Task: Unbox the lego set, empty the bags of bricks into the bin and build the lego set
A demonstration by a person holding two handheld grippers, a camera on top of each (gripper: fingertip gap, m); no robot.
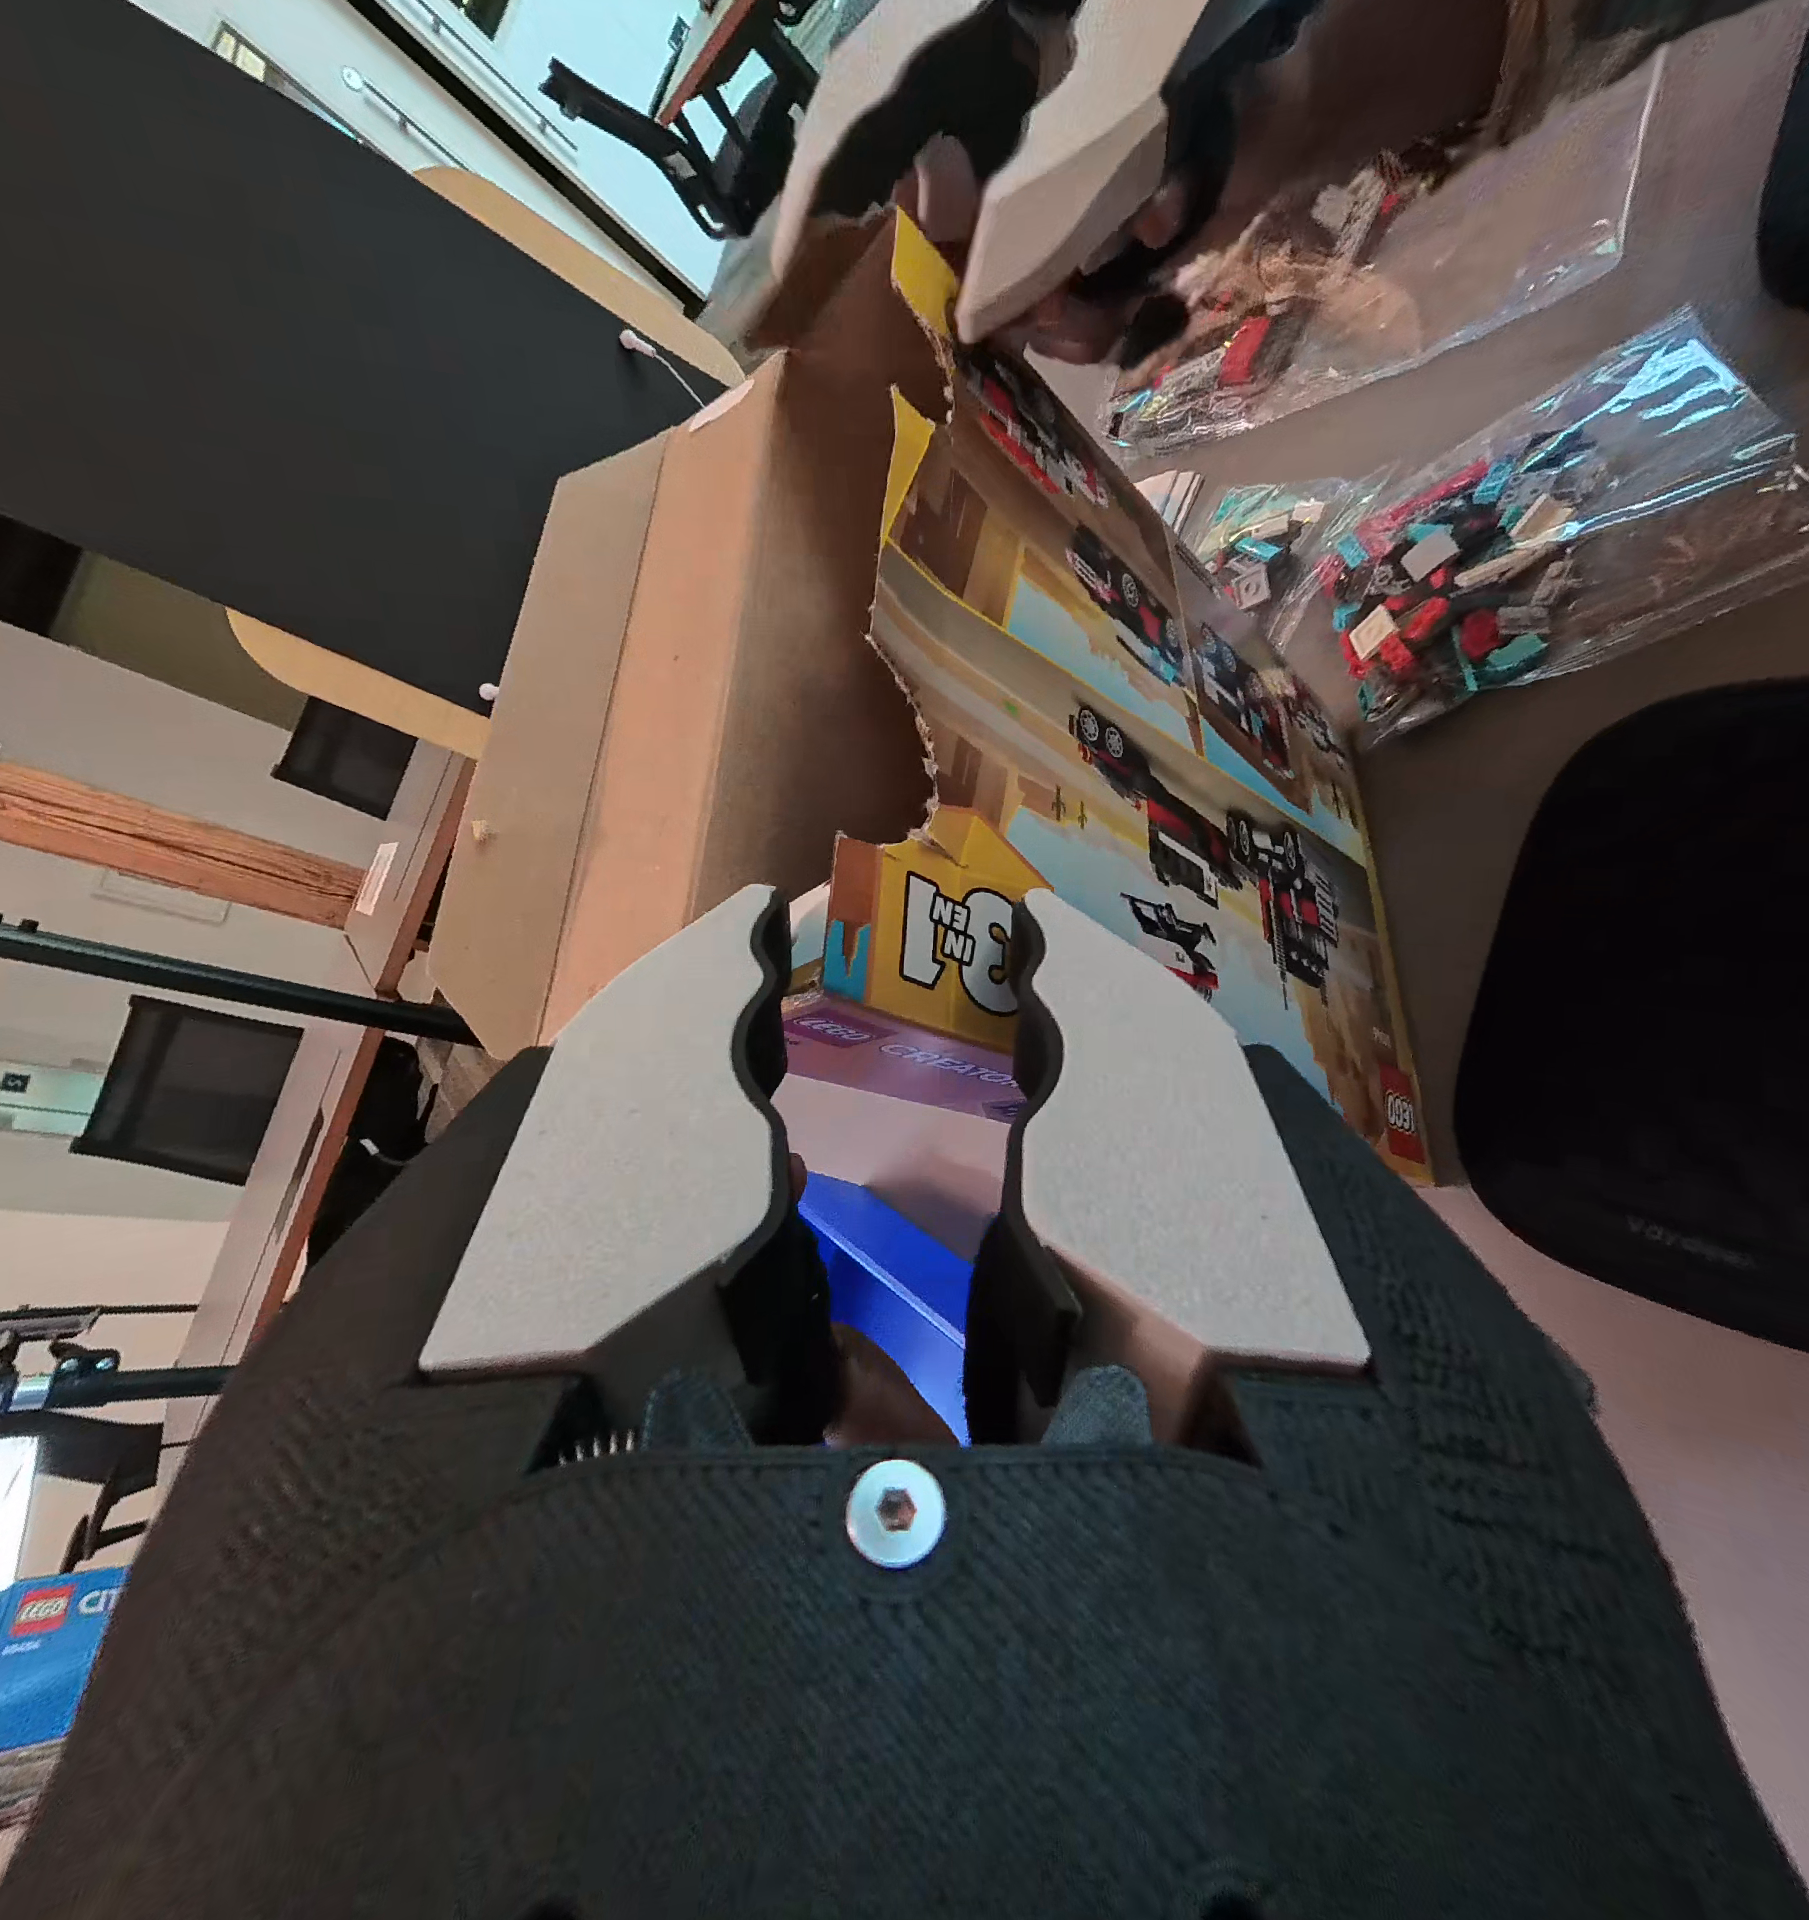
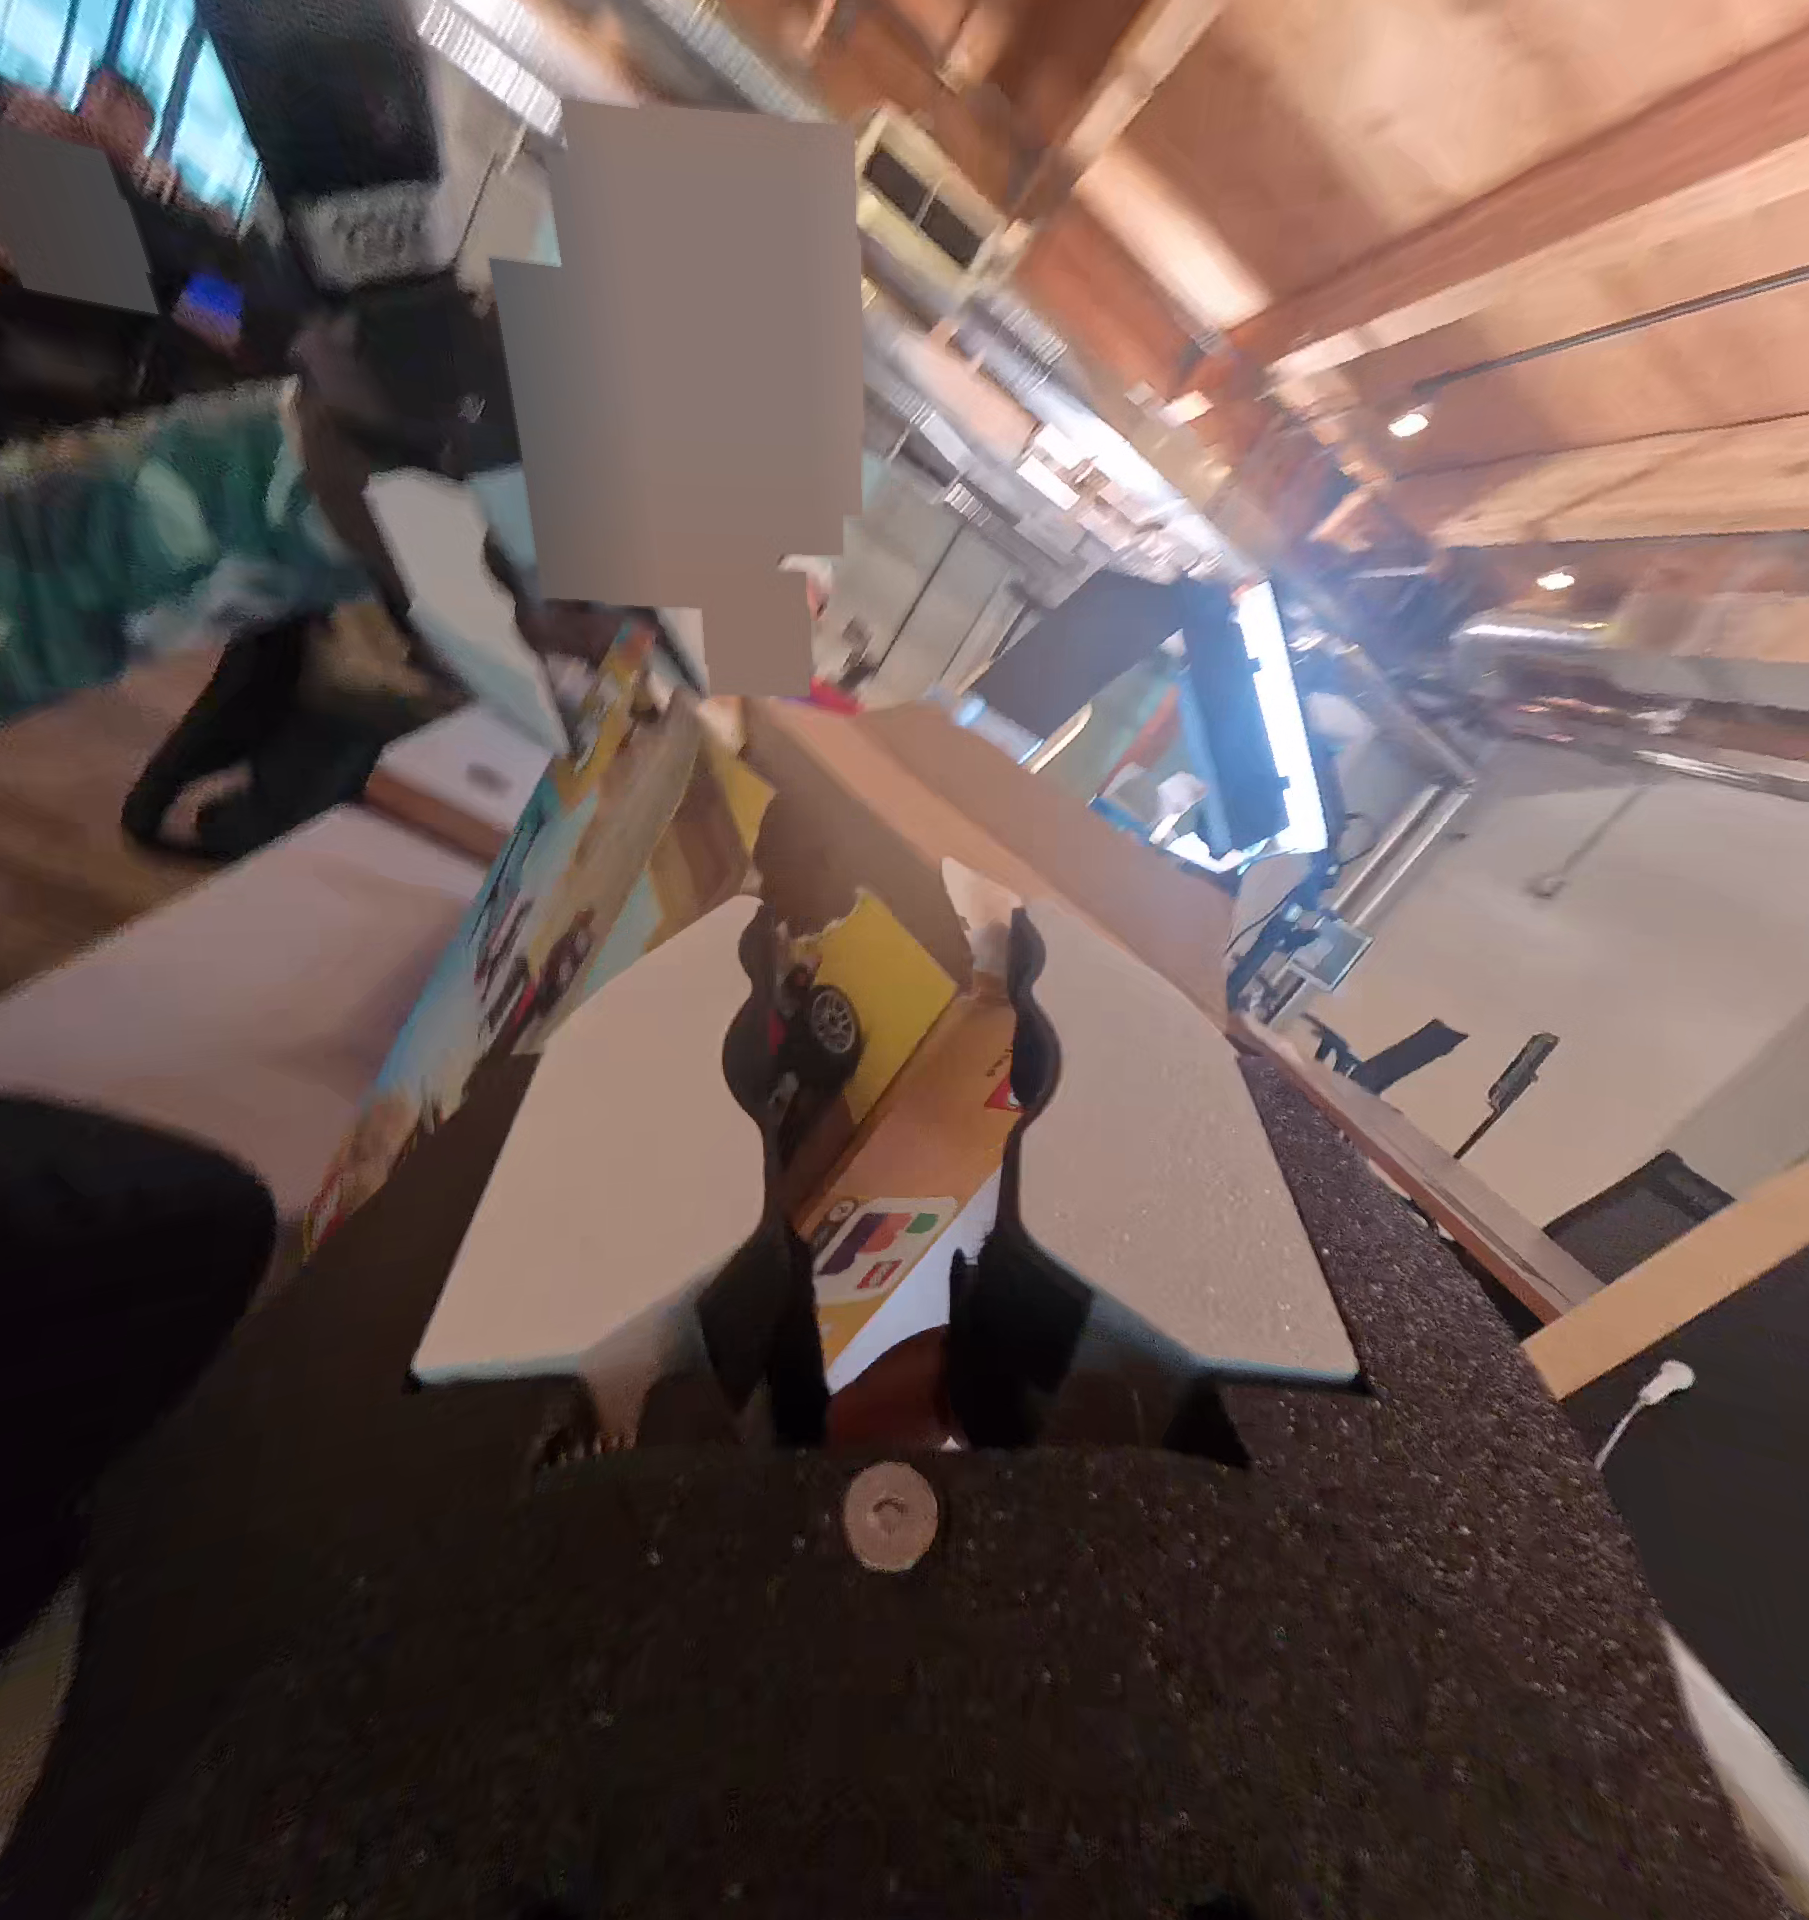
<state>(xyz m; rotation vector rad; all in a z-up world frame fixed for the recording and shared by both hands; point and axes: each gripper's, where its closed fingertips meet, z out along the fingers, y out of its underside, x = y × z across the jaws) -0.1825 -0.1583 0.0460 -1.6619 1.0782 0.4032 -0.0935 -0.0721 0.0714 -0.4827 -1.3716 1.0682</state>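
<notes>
Black office chair seat [image 1: 1689, 997] stands beside the table edge, right of frame. Dark partition panel [image 1: 256, 343] with rounded wooden trim fills the upper left. A blue boxed set [image 1: 32, 1652] lies low at left. White cable [image 2: 1638, 1403] hangs against a dark panel. Lit light panel [image 2: 1274, 707] at distance; background blurred.

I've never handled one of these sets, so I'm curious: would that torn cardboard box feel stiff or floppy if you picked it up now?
Probably floppy. The lego box is ripped open along a ragged edge, so its panels likely flex. It probably feels light too: two bags of bricks already lie outside on the table. The thin torn flap could rip further where the right gripper pinches it.
</notes>
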